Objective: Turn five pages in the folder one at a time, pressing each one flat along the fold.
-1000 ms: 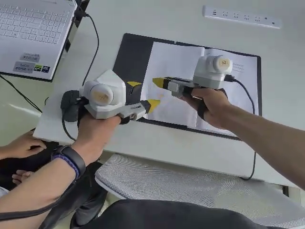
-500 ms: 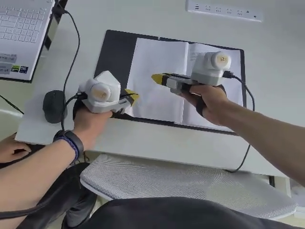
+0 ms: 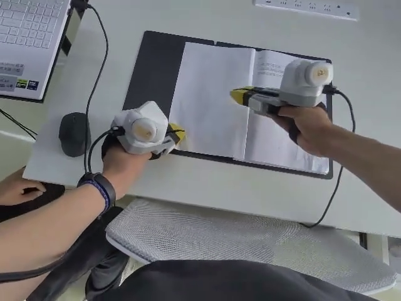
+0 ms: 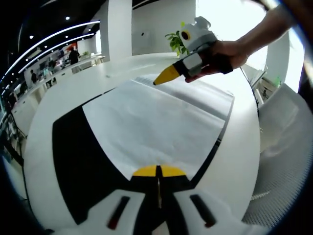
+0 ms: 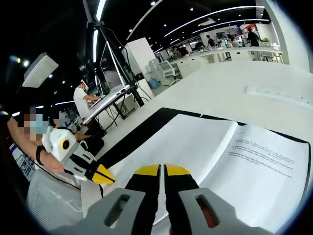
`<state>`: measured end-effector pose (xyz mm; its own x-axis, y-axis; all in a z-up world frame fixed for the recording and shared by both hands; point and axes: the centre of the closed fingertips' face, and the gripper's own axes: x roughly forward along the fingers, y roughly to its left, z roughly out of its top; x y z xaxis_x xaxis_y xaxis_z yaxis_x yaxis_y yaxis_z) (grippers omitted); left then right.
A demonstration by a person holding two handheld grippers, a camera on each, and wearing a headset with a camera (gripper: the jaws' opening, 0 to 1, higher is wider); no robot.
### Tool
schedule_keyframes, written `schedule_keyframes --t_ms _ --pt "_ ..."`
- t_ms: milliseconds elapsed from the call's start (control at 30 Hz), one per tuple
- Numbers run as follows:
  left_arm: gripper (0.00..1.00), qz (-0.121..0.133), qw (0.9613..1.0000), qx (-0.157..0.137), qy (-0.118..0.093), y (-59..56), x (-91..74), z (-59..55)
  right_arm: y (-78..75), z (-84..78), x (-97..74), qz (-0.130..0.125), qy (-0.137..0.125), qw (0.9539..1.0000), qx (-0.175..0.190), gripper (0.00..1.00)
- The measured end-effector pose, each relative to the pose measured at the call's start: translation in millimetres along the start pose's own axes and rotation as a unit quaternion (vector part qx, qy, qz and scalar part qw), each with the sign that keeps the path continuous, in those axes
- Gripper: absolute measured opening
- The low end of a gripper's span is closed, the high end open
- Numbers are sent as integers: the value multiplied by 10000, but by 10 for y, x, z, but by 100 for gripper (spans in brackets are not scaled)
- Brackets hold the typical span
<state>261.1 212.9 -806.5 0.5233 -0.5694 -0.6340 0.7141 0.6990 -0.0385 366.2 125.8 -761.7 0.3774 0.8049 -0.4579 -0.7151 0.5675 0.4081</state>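
Now: black folder (image 3: 153, 69) lies open on white table (image 3: 207, 188), toward front edge, white pages (image 3: 210, 94) spread both sides of fold. Left gripper (image 3: 177, 133): jaws closed, empty, tips at near-left corner of left page; contact cannot tell. Right gripper (image 3: 238, 95): jaws together, empty, above fold. Laptop (image 3: 28, 37) far left, black mouse (image 3: 73, 133) left of folder, power strip (image 3: 307, 7) at back. Mesh chair (image 3: 238, 241) below table edge. Room: open-plan office, ceiling light strips, white pillar (image 4: 120, 24), potted plant (image 4: 175, 41), long white benches.
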Motion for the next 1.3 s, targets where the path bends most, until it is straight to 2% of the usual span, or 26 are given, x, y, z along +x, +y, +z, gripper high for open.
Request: schedule_keyframes --t_ms 67,167,267,467,533,633,767,833,900,1033,1067,1100,1167,1300 --pt "0 3 10000 -10 2 27 13 -12 -85 42 -1 5 -101 9999 26 0" --pt "0 -8 10000 -24 9 42 22 -19 -170 58 28 12 -71 9999 -118 0" --pt "0 -26 10000 -36 18 57 32 -28 -247 -12 84 56 151 9991 -386 0" --pt "0 -45 10000 -62 38 83 49 -40 -381 -122 157 140 357 9980 -495 0" --pt "0 -40 10000 -66 41 84 53 -42 -421 -130 163 153 333 9984 -431 0" --pt "0 -25 9999 -94 24 92 61 -50 -531 -94 172 186 165 9993 -284 0" --pt "0 -31 9999 -113 13 92 65 -51 -577 -3 235 200 -37 9997 -134 0" --pt "0 -39 9999 -120 3 97 70 -57 -669 37 257 114 -75 9998 -125 0" --pt "0 -40 9999 -120 2 102 73 -62 -756 106 276 15 -241 9997 70 0" --pt "0 -28 9999 -135 8 95 73 -58 -1012 232 323 -166 -497 9981 320 0" --pt "0 -24 9999 -141 9 96 74 -60 -1141 294 355 -208 -590 9972 417 0" --pt "0 -22 9999 -138 10 96 74 -60 -1196 317 370 -231 -621 9968 450 0" --pt "0 -19 9999 -166 3 96 75 -62 -1147 298 378 -286 -697 9960 477 0" --pt "0 -37 9999 -144 13 88 71 -59 -1235 343 433 -362 -754 9953 479 0"
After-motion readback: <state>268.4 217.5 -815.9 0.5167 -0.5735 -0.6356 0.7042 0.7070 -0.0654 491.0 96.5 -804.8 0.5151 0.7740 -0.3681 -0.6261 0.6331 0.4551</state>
